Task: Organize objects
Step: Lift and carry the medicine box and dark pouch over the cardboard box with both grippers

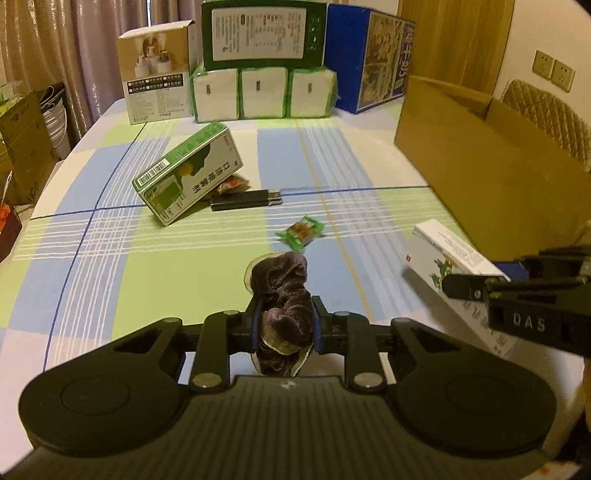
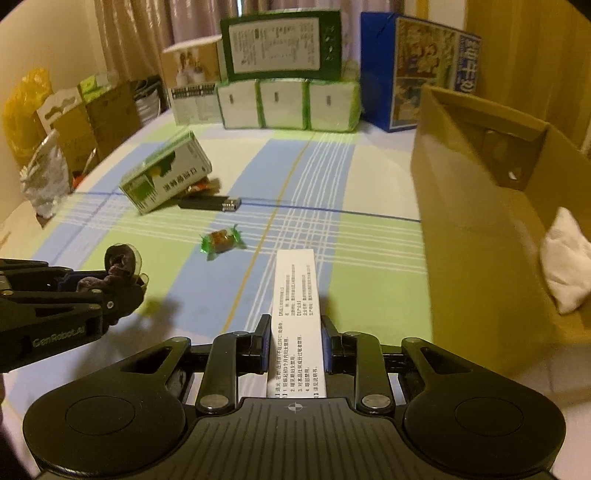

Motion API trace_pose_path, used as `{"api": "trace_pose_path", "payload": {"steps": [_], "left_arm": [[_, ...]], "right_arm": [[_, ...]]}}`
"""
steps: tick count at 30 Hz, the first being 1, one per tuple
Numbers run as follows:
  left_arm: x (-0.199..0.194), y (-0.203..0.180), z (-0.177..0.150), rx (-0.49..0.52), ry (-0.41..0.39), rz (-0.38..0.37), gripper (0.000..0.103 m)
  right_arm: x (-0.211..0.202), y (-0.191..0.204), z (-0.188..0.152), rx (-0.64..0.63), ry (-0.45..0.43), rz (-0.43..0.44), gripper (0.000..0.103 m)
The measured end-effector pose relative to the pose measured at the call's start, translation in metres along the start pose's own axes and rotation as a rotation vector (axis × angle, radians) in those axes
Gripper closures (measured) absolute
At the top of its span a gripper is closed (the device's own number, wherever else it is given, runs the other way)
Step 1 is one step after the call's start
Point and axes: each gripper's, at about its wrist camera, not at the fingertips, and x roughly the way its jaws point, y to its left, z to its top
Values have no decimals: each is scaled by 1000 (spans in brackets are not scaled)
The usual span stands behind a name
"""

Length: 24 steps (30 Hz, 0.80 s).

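The left gripper (image 1: 284, 325) is clamped on a dark velvet scrunchie (image 1: 282, 295), which sticks out ahead of its fingers above the near part of the table (image 1: 110, 258). The right gripper (image 2: 295, 343) is closed on a white box (image 2: 297, 317) with printed text, held lengthwise between its fingers; in the left wrist view this box shows at the right, raised just beside the cardboard box (image 1: 491, 177).

The table carries a checked cloth of green, blue and white. Near its middle lies a small candy (image 1: 302, 232) in a green wrapper. Farther off and to the left, a green and white box (image 1: 188, 173) rests tilted, one end propped on a small orange packet (image 1: 232, 183), with a black lighter (image 1: 245, 199) lying just beside it on the right.

The open cardboard box stands on the right side of the table; the right wrist view shows a white pouch (image 2: 567, 266) inside it. Along the far edge stand a pack of tissues (image 1: 264, 94) with a dark green box (image 1: 264, 35) on top, a beige carton (image 1: 159, 74) to the left and a blue box (image 1: 369, 59) to the right
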Motion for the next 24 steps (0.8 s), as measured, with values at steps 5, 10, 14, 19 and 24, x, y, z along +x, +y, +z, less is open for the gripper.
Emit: {"api": "trace_pose_path", "payload": {"steps": [5,10,14,19,24], "left_arm": [[-31,-15,-2,-5,-12,-15,82],[-61,-34,-4,3,-27,-19,82],[-84,-48,-6,17,-43,-27,82],[-105,-63,-9,21,-55,-36,82],[-117,-75,-8,28,-64,-46,82]], "right_arm": [[-39,-2,-11,51,-24,3,80],[-80,1,-14,65,-68,-2,80],[-108,5,-16,58,-103,-1,80],[-130,2,-22,69,-126,-8,80],[-147,-3,-25,75,-147,-19,80]]}}
